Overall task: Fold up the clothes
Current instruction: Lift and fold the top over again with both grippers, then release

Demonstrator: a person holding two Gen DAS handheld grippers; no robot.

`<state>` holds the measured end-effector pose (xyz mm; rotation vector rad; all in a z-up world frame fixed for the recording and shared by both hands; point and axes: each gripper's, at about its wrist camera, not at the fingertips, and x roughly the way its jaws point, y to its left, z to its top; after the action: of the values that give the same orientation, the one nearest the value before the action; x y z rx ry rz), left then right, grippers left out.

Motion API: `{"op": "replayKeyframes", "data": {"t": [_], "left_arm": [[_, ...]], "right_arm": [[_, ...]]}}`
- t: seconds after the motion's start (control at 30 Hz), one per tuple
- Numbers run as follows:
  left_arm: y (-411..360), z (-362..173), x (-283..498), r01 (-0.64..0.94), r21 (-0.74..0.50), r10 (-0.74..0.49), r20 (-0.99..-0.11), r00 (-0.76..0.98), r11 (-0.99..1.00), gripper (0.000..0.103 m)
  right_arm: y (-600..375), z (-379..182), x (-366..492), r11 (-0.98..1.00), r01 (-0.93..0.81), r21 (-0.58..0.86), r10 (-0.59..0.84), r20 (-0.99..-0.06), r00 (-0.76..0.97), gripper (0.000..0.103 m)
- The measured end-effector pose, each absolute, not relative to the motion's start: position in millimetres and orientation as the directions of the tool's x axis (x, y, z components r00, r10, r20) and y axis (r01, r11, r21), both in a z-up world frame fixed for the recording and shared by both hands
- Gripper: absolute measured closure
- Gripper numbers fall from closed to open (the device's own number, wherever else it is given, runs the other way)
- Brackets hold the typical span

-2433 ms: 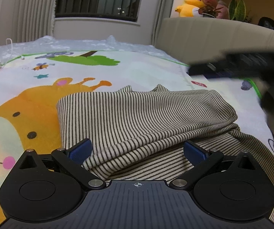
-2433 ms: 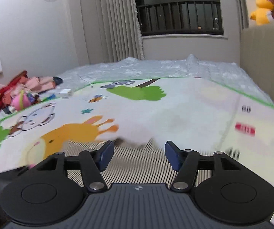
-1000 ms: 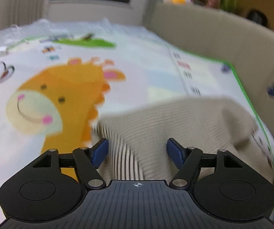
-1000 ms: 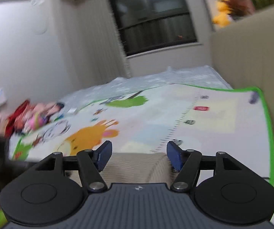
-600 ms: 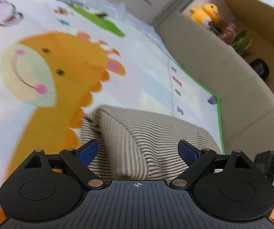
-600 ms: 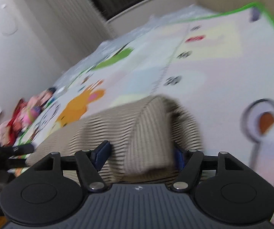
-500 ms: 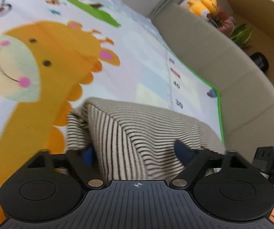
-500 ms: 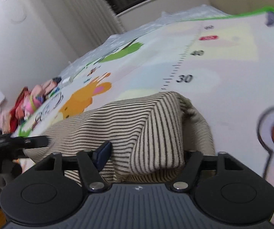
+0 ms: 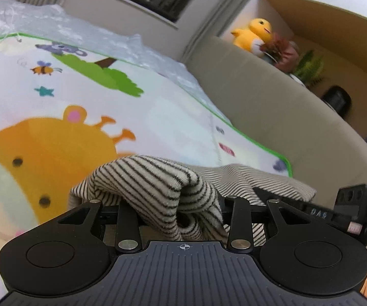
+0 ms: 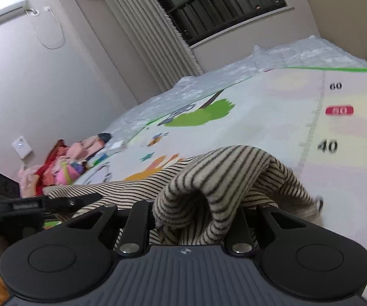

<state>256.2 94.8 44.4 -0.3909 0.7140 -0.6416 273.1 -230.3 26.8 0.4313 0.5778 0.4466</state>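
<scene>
A cream garment with thin dark stripes [image 9: 158,178] lies bunched on the cartoon play mat [image 9: 56,107]. My left gripper [image 9: 175,206] is shut on a thick fold at its left end; the fabric bulges over the jaws and hides the pads. My right gripper [image 10: 196,209] is shut on a fold of the same striped garment [image 10: 221,168] at its right end. Each gripper shows in the other's view: the right gripper [image 9: 346,211] at the right edge, the left gripper [image 10: 10,204] at the left edge. The garment stretches between them.
A beige sofa back [image 9: 285,107] runs along the mat's right side, with a yellow plush duck [image 9: 252,35] and plants on the shelf behind. A pile of pink and red clothes [image 10: 63,165] lies at the mat's far left. Crinkled plastic sheet [image 10: 285,56] borders the far end.
Both grippers have closed on the ends of the striped garment, which now bulges over the jaws. Both views have tilted up and the garment has risen off the mat.
</scene>
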Motion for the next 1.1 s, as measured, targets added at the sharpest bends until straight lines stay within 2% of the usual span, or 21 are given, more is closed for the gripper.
{"op": "replayKeyframes", "data": {"t": [0.23, 0.4, 0.47, 0.53, 0.57, 0.63, 0.73, 0.9, 1.0, 1.03, 1.1], "left_arm": [[103, 27, 190, 0.427, -0.559, -0.699, -0.493, 0.519, 0.711, 0.063], [96, -3, 172, 0.384, -0.514, -0.64, -0.576, 0.509, 0.767, 0.056], [97, -13, 167, 0.373, -0.478, -0.606, -0.594, 0.529, 0.795, 0.056], [102, -11, 161, 0.365, -0.457, -0.584, -0.593, 0.555, 0.811, 0.052], [105, -8, 158, 0.357, -0.445, -0.569, -0.594, 0.569, 0.821, 0.045], [112, -1, 155, 0.336, -0.416, -0.533, -0.599, 0.598, 0.845, 0.039], [125, 12, 151, 0.307, -0.414, -0.509, -0.59, 0.627, 0.857, 0.037], [118, 40, 130, 0.376, -0.43, -0.567, -0.542, 0.62, 0.821, 0.029], [105, 40, 124, 0.427, -0.551, -0.694, -0.51, 0.507, 0.717, 0.023], [100, 35, 124, 0.43, -0.604, -0.739, -0.5, 0.452, 0.671, 0.022], [92, 20, 129, 0.398, -0.643, -0.755, -0.518, 0.403, 0.654, 0.022]], "right_arm": [[-234, 16, 199, 0.828, -0.291, 0.48, 0.516, -0.446, 0.732, 0.082], [-227, -3, 190, 0.897, -0.261, 0.357, 0.425, -0.533, 0.732, 0.076], [-227, -13, 190, 0.92, -0.242, 0.309, 0.382, -0.568, 0.729, 0.058], [-233, -14, 184, 0.925, -0.226, 0.306, 0.368, -0.57, 0.734, 0.056], [-235, -10, 179, 0.932, -0.217, 0.291, 0.351, -0.568, 0.745, 0.048], [-238, -4, 172, 0.954, -0.195, 0.226, 0.292, -0.567, 0.77, 0.039], [-239, 4, 161, 0.976, -0.178, 0.125, 0.217, -0.562, 0.798, 0.038], [-237, 14, 151, 0.988, -0.155, -0.027, 0.114, -0.551, 0.827, 0.039], [-230, 9, 162, 0.983, -0.172, -0.07, 0.1, -0.582, 0.807, 0.039], [-231, 4, 165, 0.983, -0.172, -0.056, 0.105, -0.599, 0.794, 0.038], [-247, -7, 172, 0.988, -0.136, 0.07, 0.15, -0.617, 0.773, 0.033]]}}
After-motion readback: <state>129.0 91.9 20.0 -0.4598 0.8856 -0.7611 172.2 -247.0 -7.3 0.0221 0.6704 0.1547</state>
